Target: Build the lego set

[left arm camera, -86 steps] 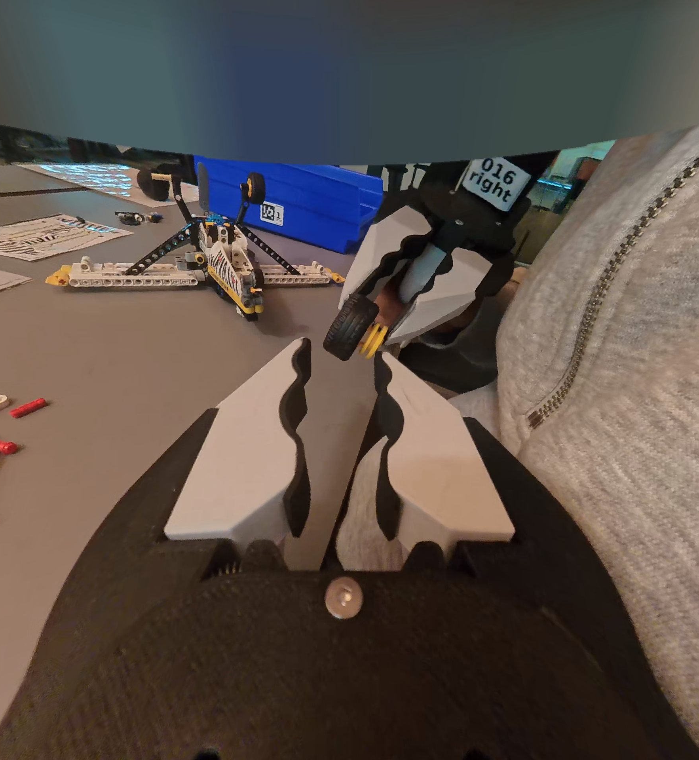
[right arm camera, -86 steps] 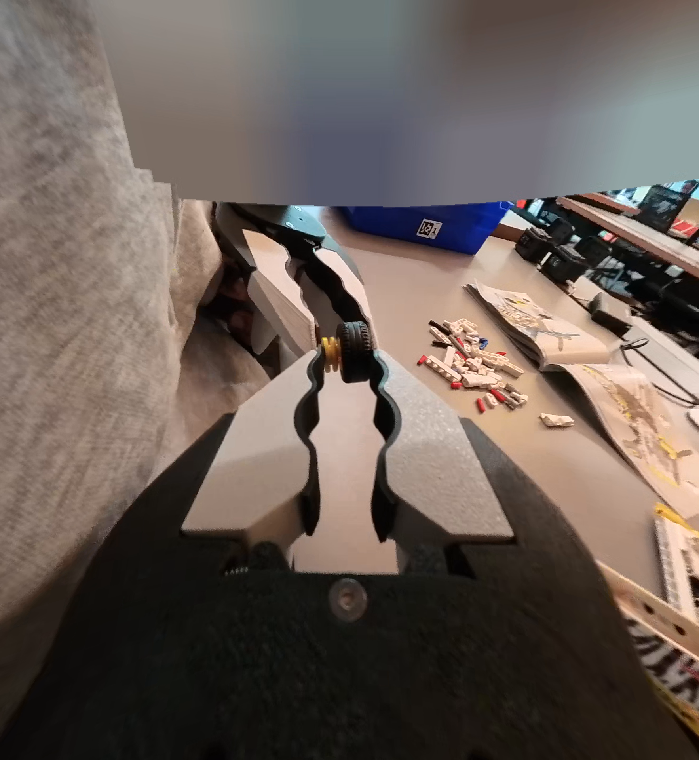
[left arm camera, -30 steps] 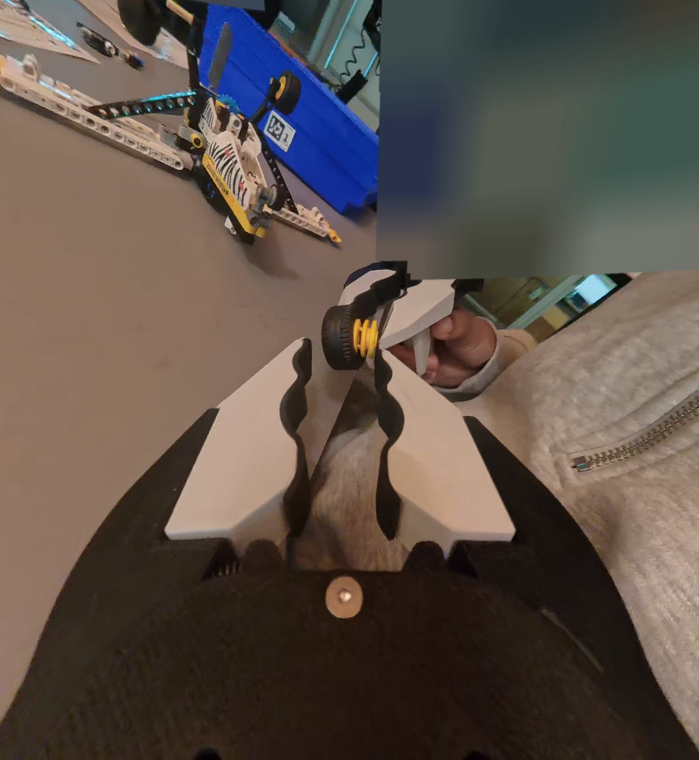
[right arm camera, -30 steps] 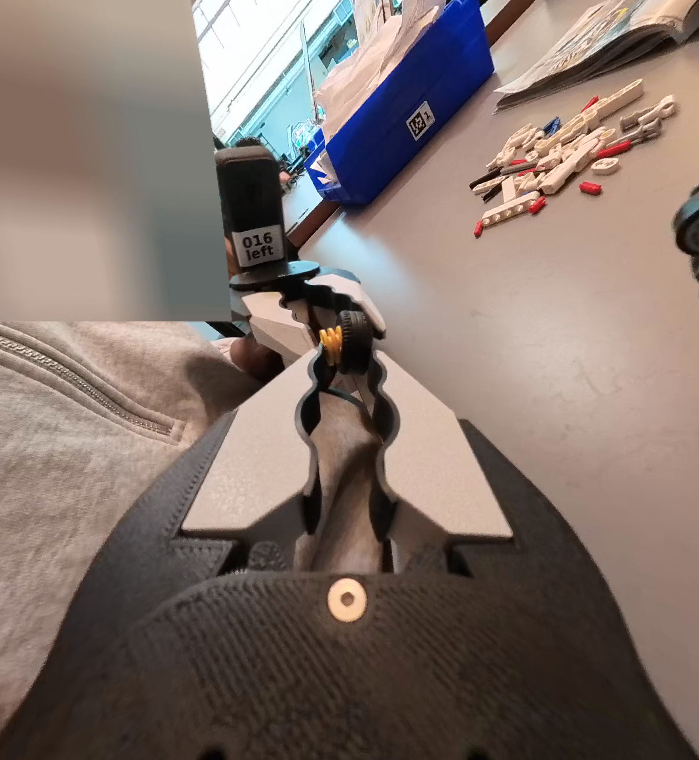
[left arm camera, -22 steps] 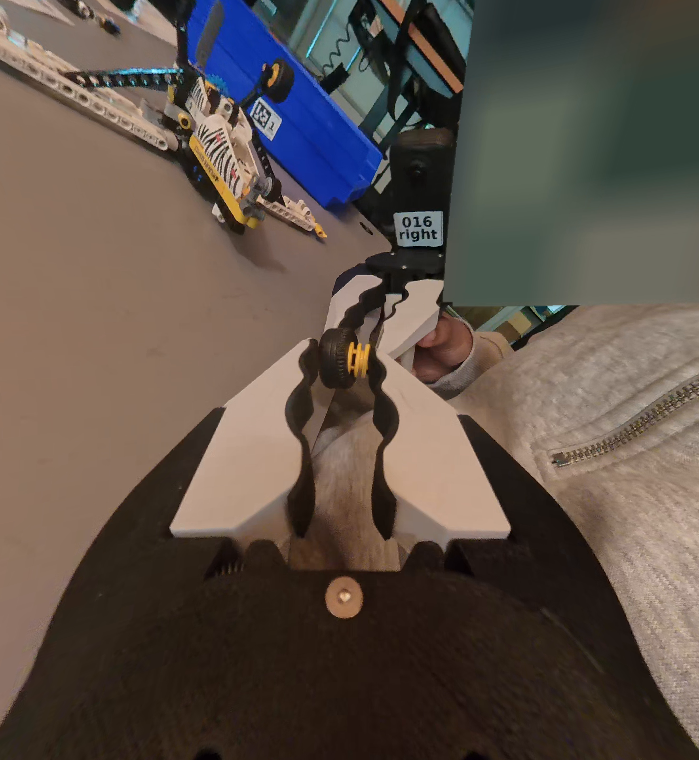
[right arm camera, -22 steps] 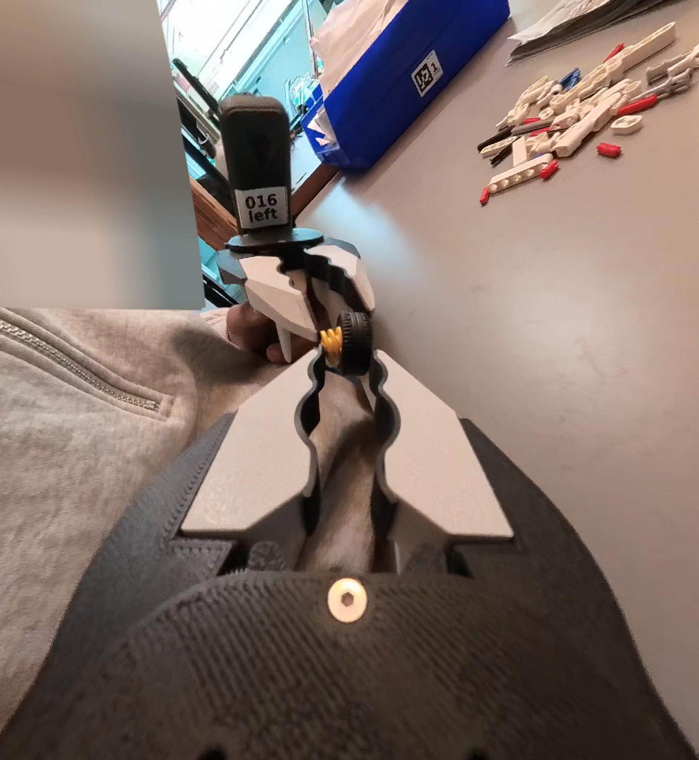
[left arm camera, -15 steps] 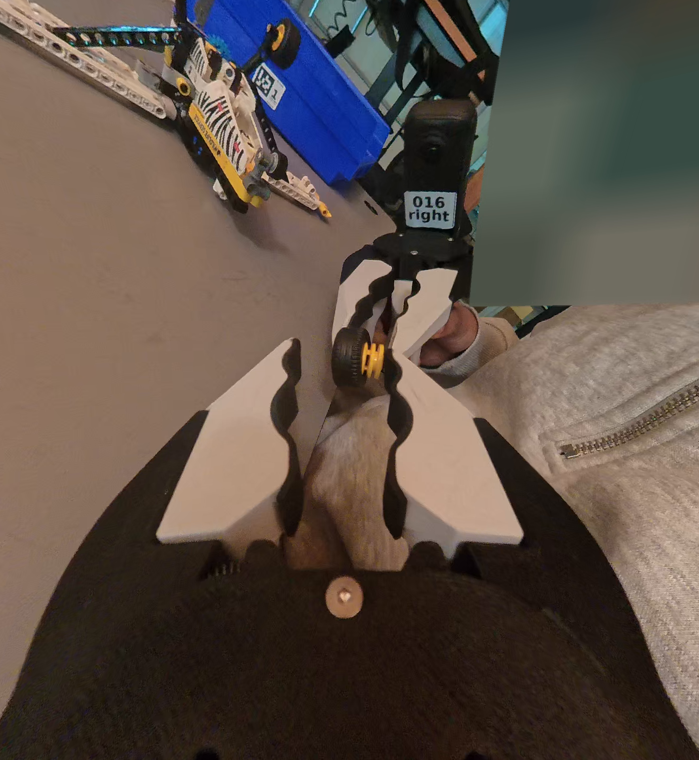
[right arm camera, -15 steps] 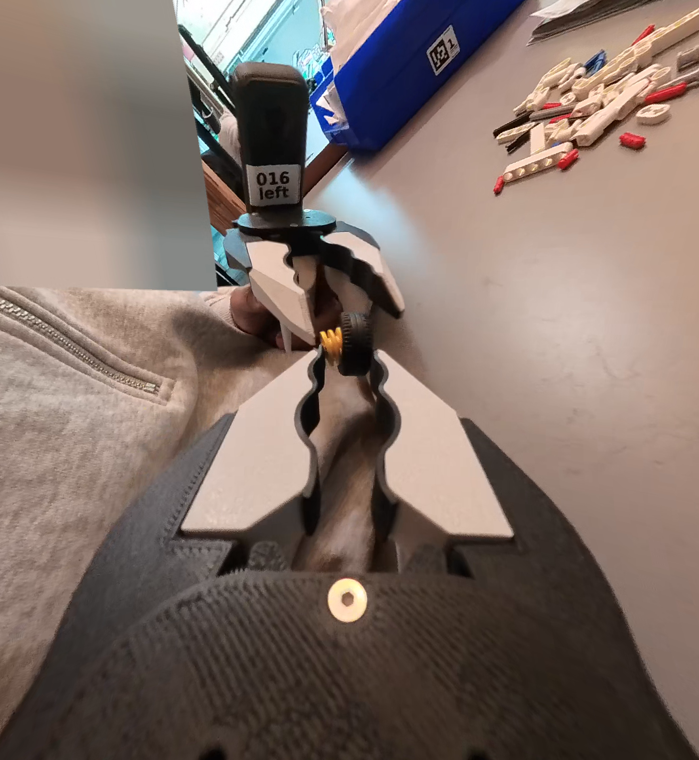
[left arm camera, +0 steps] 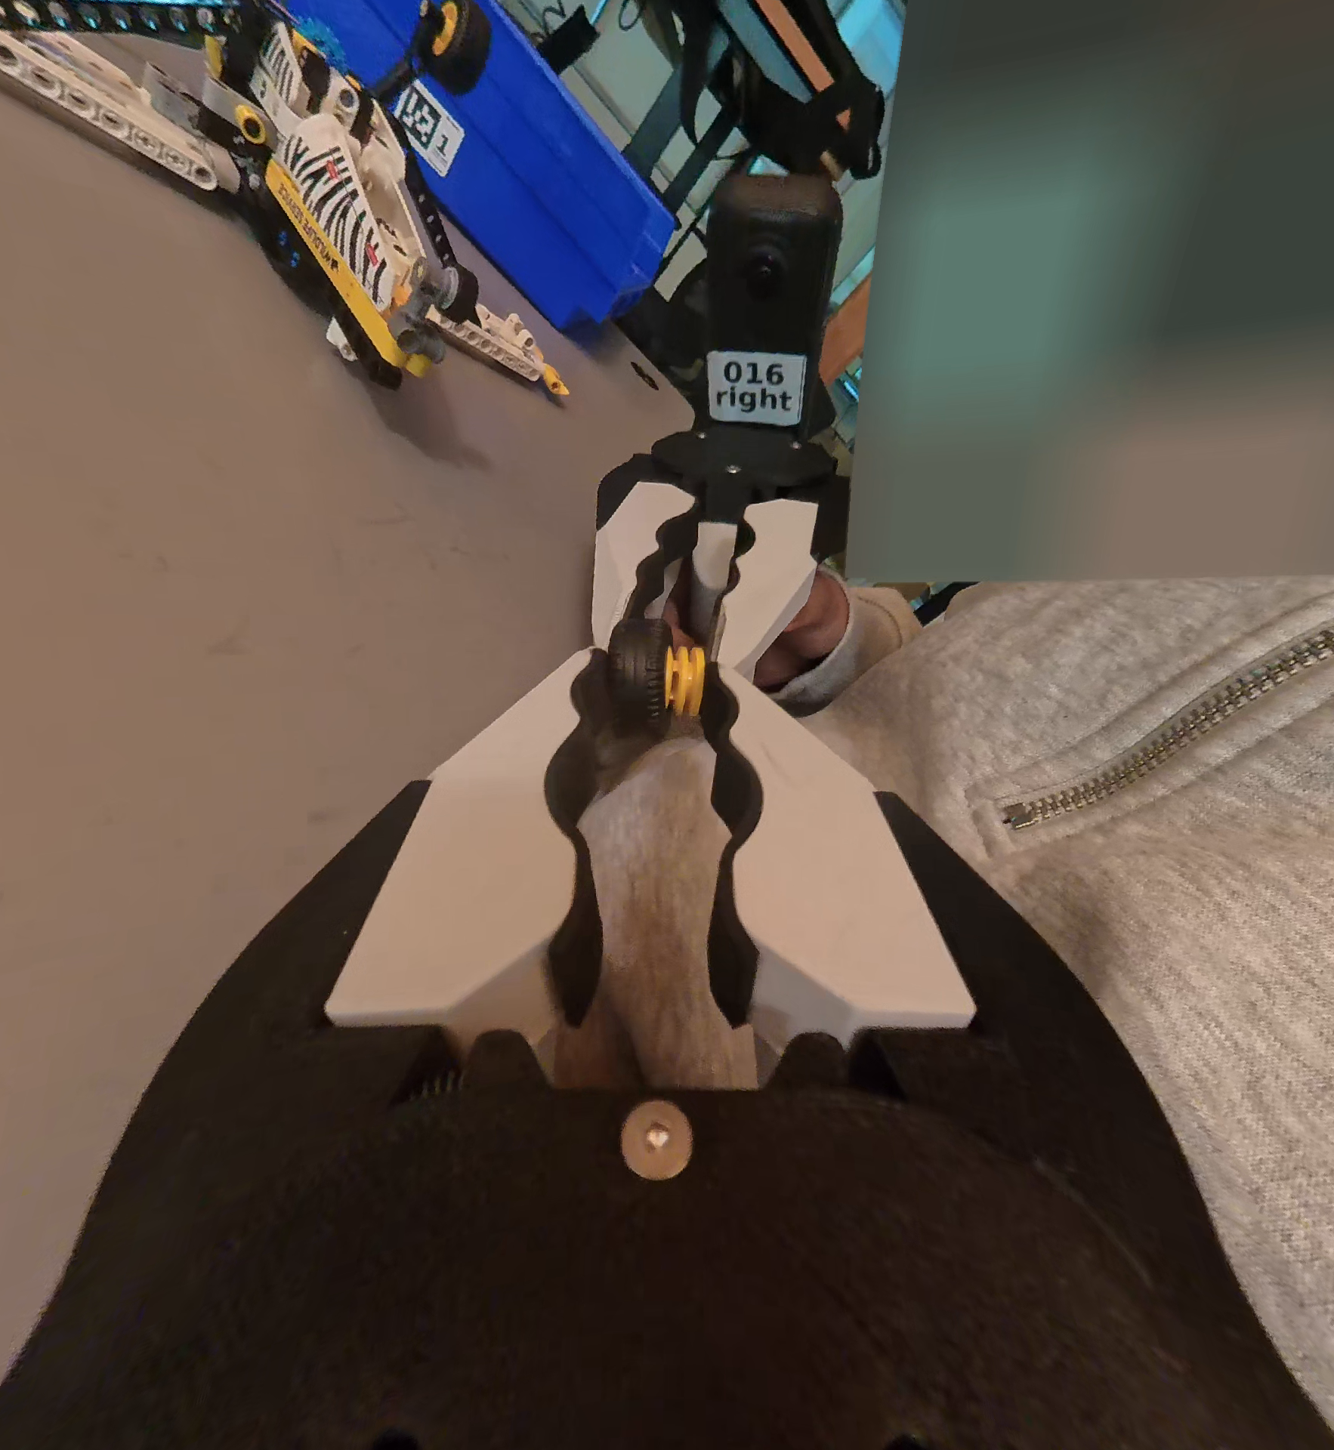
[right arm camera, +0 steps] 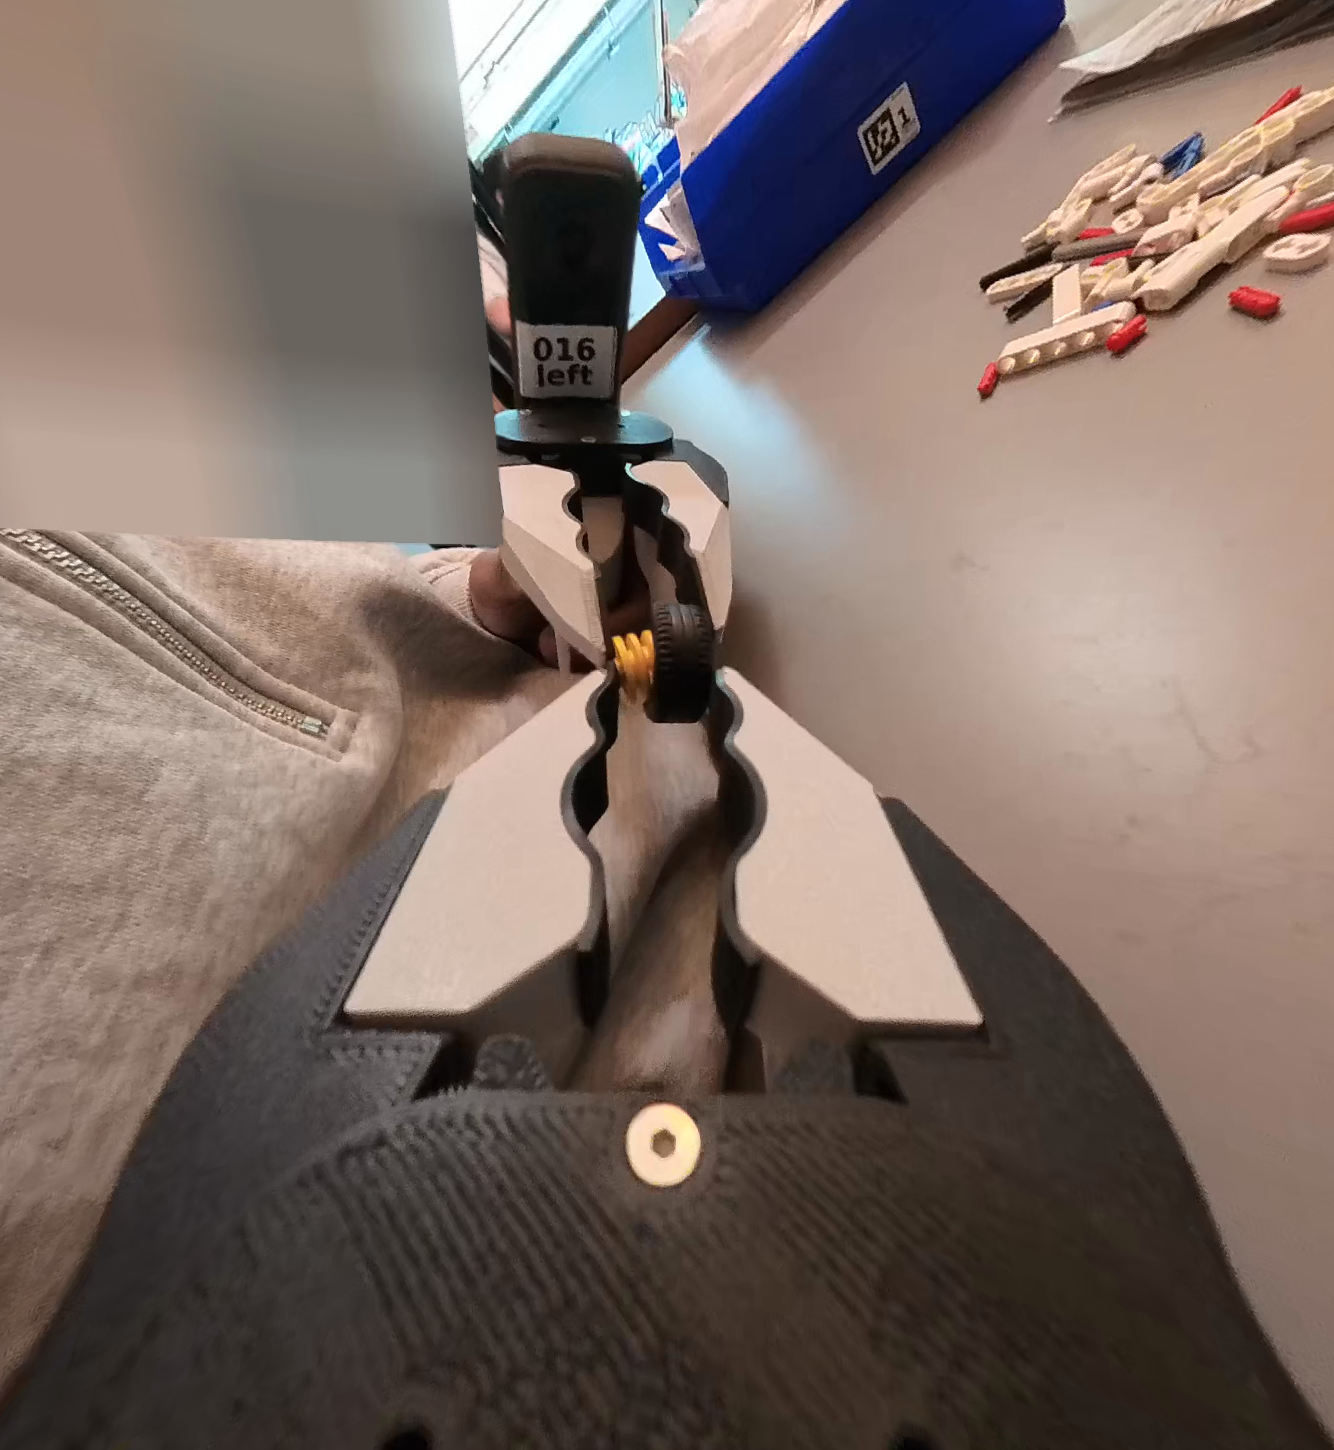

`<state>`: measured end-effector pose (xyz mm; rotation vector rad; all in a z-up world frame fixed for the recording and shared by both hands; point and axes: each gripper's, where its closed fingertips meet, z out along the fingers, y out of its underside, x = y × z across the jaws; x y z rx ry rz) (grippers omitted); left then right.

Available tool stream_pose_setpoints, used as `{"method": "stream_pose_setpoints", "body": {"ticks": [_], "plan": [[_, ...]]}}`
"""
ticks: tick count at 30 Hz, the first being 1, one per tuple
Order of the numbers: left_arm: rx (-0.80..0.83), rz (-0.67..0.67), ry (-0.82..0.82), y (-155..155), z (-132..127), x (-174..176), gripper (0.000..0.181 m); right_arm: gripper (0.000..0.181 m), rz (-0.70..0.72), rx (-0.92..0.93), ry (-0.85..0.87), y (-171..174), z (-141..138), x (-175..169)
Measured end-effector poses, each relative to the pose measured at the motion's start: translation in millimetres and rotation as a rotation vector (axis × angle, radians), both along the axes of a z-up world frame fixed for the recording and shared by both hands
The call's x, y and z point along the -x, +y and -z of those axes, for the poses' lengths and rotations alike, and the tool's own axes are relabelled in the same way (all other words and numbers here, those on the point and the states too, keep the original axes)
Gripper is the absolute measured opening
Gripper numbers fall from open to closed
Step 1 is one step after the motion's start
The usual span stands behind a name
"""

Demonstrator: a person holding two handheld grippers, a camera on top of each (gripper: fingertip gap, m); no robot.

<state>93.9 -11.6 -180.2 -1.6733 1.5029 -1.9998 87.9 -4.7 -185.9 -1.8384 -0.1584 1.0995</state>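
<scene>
Wheel (left arm camera: pixel 639 683) with yellow hub (left arm camera: pixel 684 680) held in the air at the counter (left arm camera: pixel 177 628) edge, above a grey-sleeved lap, between both grippers meeting tip to tip.

Left gripper (left arm camera: pixel 652 690): jaws closed in on the wheel-and-hub, tyre against one tip, hub against the other. Clamped, as far as its own view shows.

Right gripper (right arm camera: pixel 660 686): jaws drawn near together around the same piece, hub side and tyre side each touching a tip. Firm pinch or mere contact: cannot tell.

Probable reason for the double hold: hand-over or re-grip, to turn the wheel so its axle hole faces the way needed for mounting. Held over the lap rather than the counter, so a slip drops the piece into cloth, not rolling off.

Model (left arm camera: pixel 334 212) lying well apart on the counter, beside the blue bin (left arm camera: pixel 538 196), one wheel already fitted on a raised strut. Loose parts (right arm camera: pixel 1166 227) piled far off near a booklet (right arm camera: pixel 1197 47).

Judged stage: mid-build, wheel not yet mounted.
</scene>
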Motion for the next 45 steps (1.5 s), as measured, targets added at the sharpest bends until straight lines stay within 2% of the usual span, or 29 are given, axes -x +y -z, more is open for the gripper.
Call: {"method": "stream_pose_setpoints", "body": {"ticks": [10,18,34,40,43,45], "plan": [[0.043,-0.051,-0.01,5,-2,0,0.022,0.021,0.047,-0.015,0.049,4,-3,-1],[-0.052,-0.124,0.014,7,4,-3,0.021,0.02,0.074,0.051,0.022,6,5,-5],[-0.086,-0.199,0.099,16,20,-6,0.02,0.019,0.158,0.162,-0.039,13,21,-10],[-0.046,-0.193,0.039,19,12,-5,0.021,0.022,0.165,0.026,-0.175,16,13,-10],[-0.002,-0.175,0.025,19,9,-4,0.022,0.025,0.146,0.017,-0.111,15,9,-9],[0.01,-0.155,0.007,16,6,-3,0.022,0.035,0.135,0.019,-0.059,14,6,-10]]}}
